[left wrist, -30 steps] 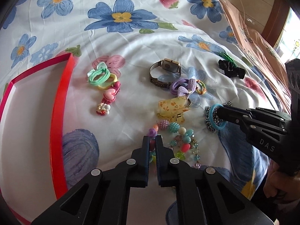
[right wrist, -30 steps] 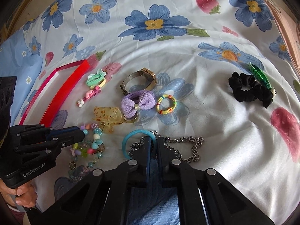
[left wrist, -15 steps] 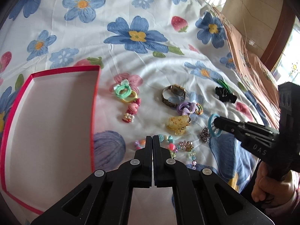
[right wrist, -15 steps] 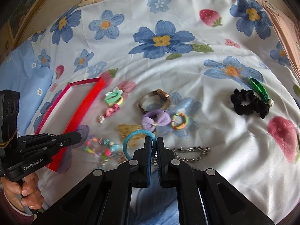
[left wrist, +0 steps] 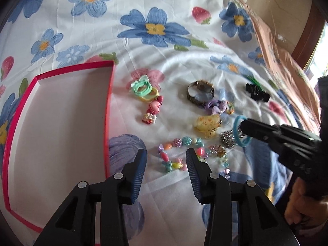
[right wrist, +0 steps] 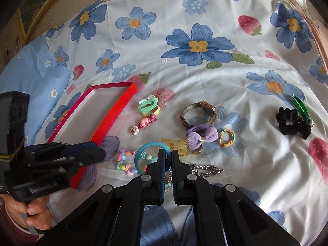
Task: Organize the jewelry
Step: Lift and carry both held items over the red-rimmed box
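Note:
My left gripper is open and empty above the colourful bead bracelet, which lies on the sheet between its fingers. My right gripper is shut on a blue hair tie and holds it lifted; it also shows in the left wrist view. A silver chain lies under the right gripper. The red-rimmed white tray lies left of the jewelry. A gold watch, purple bow tie, yellow claw clip and green-yellow hair ties lie on the bed.
A black scrunchie with a green clip lies at the far right. A pink heart clip lies near the tray. A small multicolour ring tie lies beside the bow. A blue pillow is at the far left.
My left gripper has opened and drawn back higher; the bead bracelet now lies on the sheet below it. My right gripper has lifted the blue hair tie off the chain.

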Demonstrator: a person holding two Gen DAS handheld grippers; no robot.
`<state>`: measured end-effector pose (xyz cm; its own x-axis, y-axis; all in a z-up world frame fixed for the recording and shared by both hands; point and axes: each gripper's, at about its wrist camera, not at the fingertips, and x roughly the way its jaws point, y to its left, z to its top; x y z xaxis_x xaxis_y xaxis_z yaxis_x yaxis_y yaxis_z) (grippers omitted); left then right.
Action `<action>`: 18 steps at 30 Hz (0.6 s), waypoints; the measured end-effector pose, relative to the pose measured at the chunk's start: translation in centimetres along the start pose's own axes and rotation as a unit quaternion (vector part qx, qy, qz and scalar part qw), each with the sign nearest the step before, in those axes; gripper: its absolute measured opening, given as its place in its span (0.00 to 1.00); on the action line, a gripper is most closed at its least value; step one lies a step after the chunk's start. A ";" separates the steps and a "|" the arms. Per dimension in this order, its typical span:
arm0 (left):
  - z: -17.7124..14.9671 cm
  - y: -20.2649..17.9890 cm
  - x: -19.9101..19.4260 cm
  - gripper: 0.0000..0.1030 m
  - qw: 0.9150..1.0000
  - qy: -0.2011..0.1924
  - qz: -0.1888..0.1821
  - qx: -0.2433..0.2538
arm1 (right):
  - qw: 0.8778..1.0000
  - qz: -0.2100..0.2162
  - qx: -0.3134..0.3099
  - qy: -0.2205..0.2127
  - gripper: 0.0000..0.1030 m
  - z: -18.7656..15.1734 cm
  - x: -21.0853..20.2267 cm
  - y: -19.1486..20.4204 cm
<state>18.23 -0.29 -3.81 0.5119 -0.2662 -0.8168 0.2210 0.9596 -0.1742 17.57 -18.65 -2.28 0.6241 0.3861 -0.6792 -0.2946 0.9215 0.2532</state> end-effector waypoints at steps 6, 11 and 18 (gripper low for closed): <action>1.6 -1.3 4.4 0.38 0.998 0.038 0.040 0.037 | 1.000 0.003 0.019 -0.004 0.05 -0.4 -0.3 -1.3; 1.5 -2.8 5.7 0.08 0.995 0.037 0.042 0.077 | 1.000 0.008 0.029 -0.005 0.05 -0.5 -0.2 -1.8; 1.7 -1.5 3.2 0.07 0.999 0.004 0.001 0.043 | 0.999 0.013 0.030 -0.004 0.05 -0.3 0.0 -1.7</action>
<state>21.00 -2.70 -5.26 0.5063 -0.2632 -0.8212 0.2908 0.9486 -0.1248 17.85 -20.23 -2.90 0.6223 0.4103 -0.6666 -0.2675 0.9118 0.3115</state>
